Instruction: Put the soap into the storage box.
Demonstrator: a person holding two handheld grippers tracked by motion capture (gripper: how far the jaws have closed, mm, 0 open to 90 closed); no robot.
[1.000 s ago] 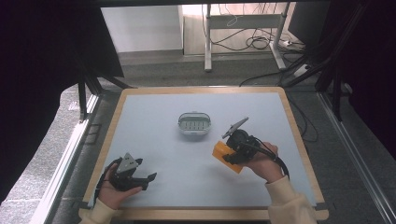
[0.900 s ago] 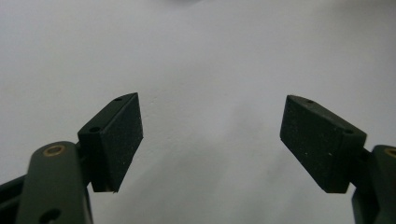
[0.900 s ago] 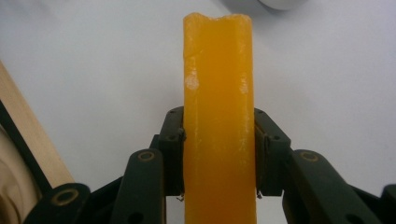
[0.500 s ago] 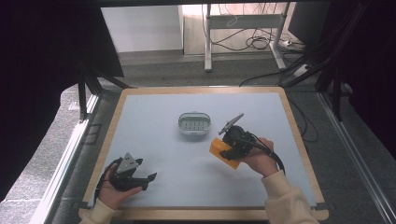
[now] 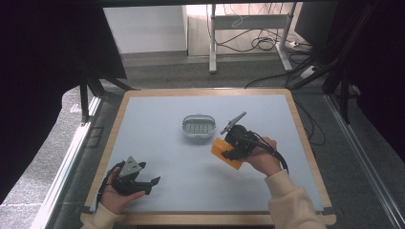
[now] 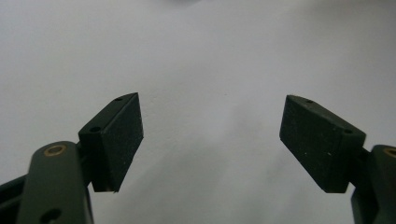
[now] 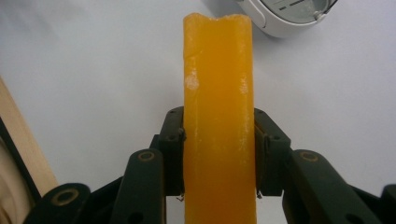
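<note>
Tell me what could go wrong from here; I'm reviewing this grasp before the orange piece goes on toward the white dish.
1. The right claw pinches the orange, soap-like rectangular bar near one end, so most of it sticks out past the jaws; it could pivot or slip.
2. The small oval white plastic dish sits loose on the pale blue-grey table top; a bump from the bar might push it.
3. The left claw is open and far off, steadying nothing.

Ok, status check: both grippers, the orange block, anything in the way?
Right gripper shut on orange block, near the grey dish. Left gripper open, idle at the near left of the table. Path to dish looks clear.
</note>
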